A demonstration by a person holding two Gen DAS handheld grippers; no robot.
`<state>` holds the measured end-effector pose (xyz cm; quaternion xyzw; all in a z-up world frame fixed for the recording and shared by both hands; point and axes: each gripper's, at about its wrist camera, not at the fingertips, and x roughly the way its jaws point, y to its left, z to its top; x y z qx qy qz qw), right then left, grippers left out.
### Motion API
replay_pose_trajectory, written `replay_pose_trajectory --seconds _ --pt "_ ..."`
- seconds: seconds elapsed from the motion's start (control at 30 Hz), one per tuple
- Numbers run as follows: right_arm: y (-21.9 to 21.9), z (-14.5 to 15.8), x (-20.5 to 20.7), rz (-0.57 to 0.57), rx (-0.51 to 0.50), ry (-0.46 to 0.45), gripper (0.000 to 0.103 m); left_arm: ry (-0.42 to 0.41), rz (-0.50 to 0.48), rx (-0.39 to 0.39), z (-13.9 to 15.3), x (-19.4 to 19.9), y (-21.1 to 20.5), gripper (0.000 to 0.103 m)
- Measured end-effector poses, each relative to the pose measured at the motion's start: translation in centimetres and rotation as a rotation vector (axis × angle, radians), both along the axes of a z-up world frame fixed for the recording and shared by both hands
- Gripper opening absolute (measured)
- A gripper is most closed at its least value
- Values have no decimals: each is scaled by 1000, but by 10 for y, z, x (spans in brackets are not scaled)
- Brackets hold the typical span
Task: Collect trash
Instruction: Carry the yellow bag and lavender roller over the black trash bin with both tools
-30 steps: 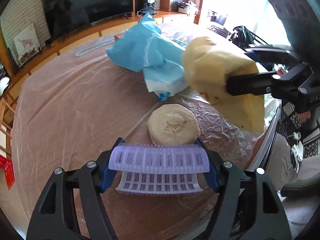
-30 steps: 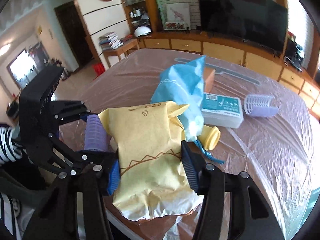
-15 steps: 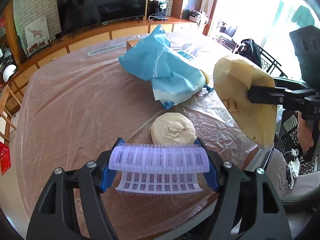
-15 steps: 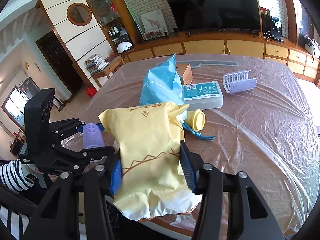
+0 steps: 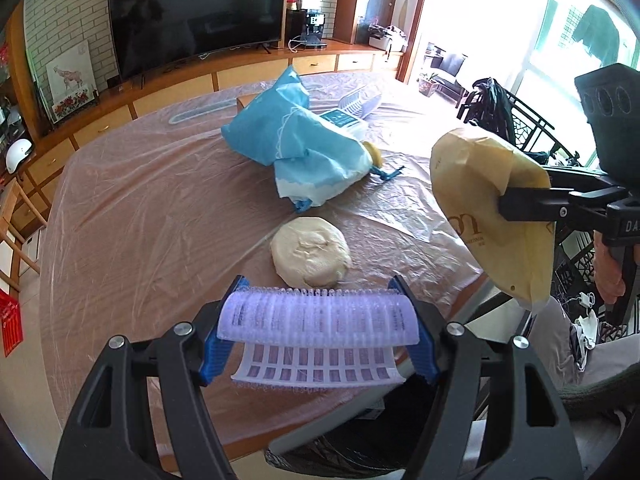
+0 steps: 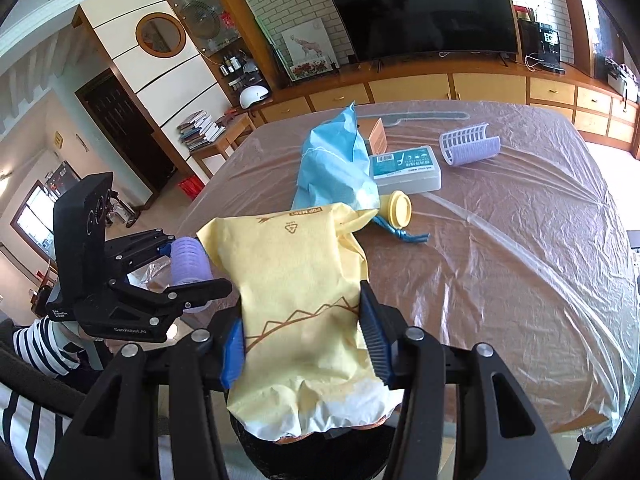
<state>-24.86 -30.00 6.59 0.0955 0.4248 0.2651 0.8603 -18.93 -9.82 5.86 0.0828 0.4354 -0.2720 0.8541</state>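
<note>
A: Left gripper (image 5: 318,344) clamps the roller (image 5: 318,316); right gripper (image 6: 303,342) pinches the yellow bag (image 6: 296,300). Both are past the table (image 5: 140,220) edge, over the bin (image 5: 352,452).

B: Risk: the bag looks limp and could slip out, missing the bin.

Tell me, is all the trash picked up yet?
Not yet. The left gripper holds a purple hair roller, the right gripper a yellow bag. On the table: a blue bag, another roller, a round cream lump.
</note>
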Motion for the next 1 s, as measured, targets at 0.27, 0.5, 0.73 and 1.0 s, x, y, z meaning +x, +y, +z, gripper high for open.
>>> replay_pose_trajectory --seconds 0.27,0.5,0.73,1.0 --pt "-8 -1 -23 15 22 35 49 6 -39 -4 7 -23 -5 71" --pt "-8 -4 -46 49 13 63 49 19 -82 4 5 -45 -12 71" --pt "-4 -11 -65 89 -3 94 49 39 -122 23 -1 -65 -23 71" --pt "-1 -21 -82 130 -15 134 49 79 -170 40 -14 -88 -31 71"
